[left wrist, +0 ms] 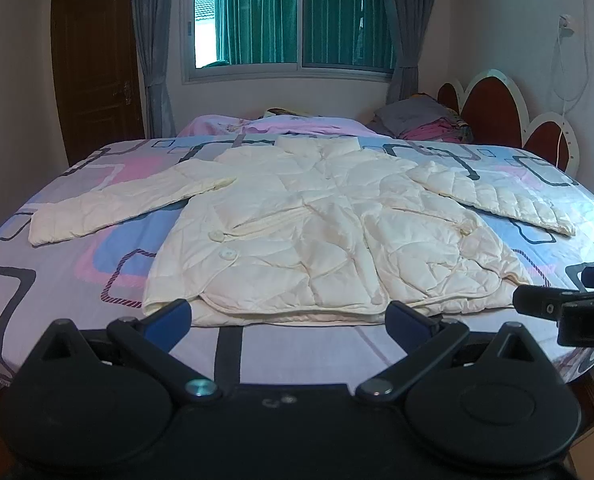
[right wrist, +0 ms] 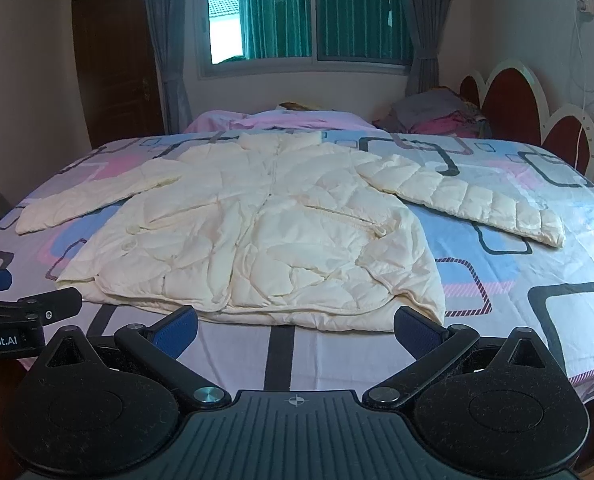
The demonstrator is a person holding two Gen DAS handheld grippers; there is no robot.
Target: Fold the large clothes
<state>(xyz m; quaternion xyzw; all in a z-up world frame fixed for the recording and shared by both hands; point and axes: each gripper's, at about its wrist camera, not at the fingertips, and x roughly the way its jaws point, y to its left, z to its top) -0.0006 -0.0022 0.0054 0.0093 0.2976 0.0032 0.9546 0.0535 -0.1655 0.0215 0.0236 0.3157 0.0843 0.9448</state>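
A cream quilted jacket lies flat, front up, on the bed, collar toward the window, both sleeves spread out to the sides; it also shows in the right wrist view. My left gripper is open and empty, held just short of the jacket's hem. My right gripper is open and empty, also just short of the hem. The right gripper shows at the right edge of the left wrist view, and the left gripper at the left edge of the right wrist view.
The bed has a sheet patterned with pink, blue and grey squares. Pink bedding and a pile of clothes lie at the far side. A red and white headboard stands at right, a brown door at left.
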